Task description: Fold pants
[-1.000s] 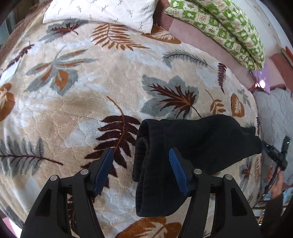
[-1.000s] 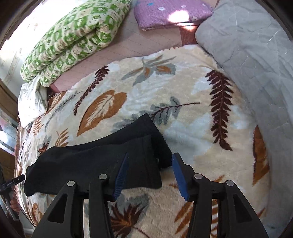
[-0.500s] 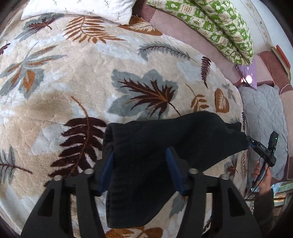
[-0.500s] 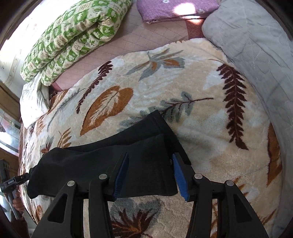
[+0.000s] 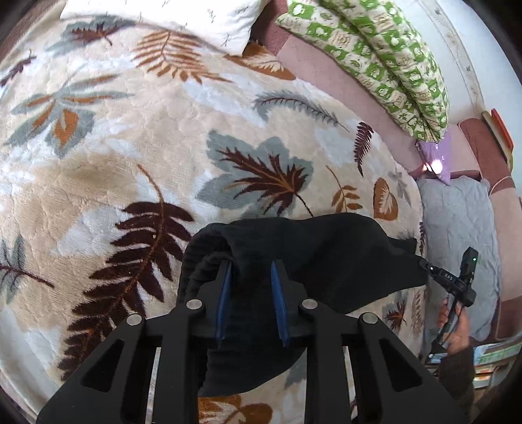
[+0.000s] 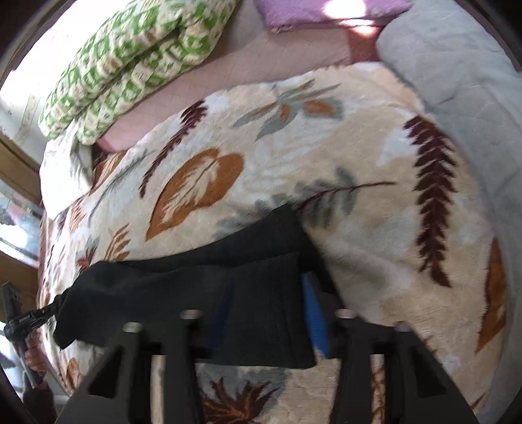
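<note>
The black pants (image 5: 326, 257) lie folded lengthwise on the leaf-patterned blanket (image 5: 130, 146). My left gripper (image 5: 251, 270) is shut on the waistband end, with fabric bunched between its blue pads. In the right wrist view the pants (image 6: 182, 287) stretch to the left. My right gripper (image 6: 270, 313) is closed on the leg-cuff end, its blue pads partly hidden by cloth. Each view shows the other gripper holding the far end of the pants.
A green patterned quilt (image 5: 385, 65) and a white pillow (image 5: 169, 16) lie at the bed's far side. A grey quilted cover (image 5: 456, 234) and a purple cushion (image 6: 326, 13) lie beyond the blanket edge. The blanket also shows in the right wrist view (image 6: 375, 228).
Both grippers moved forward over the pants' ends and closed on them. The left jaws narrowed on the waistband; the right jaws narrowed on the cuffs.
</note>
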A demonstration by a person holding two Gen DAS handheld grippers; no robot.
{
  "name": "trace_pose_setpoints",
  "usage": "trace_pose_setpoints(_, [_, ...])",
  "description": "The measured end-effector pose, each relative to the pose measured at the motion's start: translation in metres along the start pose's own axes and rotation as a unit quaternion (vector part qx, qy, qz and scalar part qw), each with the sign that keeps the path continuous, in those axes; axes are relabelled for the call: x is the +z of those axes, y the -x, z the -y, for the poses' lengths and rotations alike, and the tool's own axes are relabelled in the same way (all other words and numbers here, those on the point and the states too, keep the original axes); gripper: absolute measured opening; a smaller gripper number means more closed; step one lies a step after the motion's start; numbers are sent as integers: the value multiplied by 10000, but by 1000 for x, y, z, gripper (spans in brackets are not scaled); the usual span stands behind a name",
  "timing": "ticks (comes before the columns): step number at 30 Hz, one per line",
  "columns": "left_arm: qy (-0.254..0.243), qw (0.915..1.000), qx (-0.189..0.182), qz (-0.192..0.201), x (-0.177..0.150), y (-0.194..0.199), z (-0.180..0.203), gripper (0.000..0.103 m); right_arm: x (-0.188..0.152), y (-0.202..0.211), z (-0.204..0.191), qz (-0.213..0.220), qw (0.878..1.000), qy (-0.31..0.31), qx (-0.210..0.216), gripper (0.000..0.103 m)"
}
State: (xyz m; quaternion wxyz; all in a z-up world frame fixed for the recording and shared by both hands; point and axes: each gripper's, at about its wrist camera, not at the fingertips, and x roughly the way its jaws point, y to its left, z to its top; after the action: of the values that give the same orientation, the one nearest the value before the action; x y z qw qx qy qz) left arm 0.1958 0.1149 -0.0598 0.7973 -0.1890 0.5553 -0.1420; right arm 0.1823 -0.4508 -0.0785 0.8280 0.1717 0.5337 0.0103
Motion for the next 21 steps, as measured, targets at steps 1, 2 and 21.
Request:
trace_pose_setpoints(1, [41, 10000, 14, 51, 0, 0, 1, 10, 0, 0, -2, -33, 9999, 92, -50, 7])
trace_pose_setpoints(2, [107, 9999, 2, 90, 1, 0, 1, 10, 0, 2, -4, 12, 9998, 154, -151, 7])
trace_pose_setpoints(21, [831, 9916, 476, 875, 19, 10, -28, 3, 29, 49, -10, 1067, 9941, 6, 195, 6])
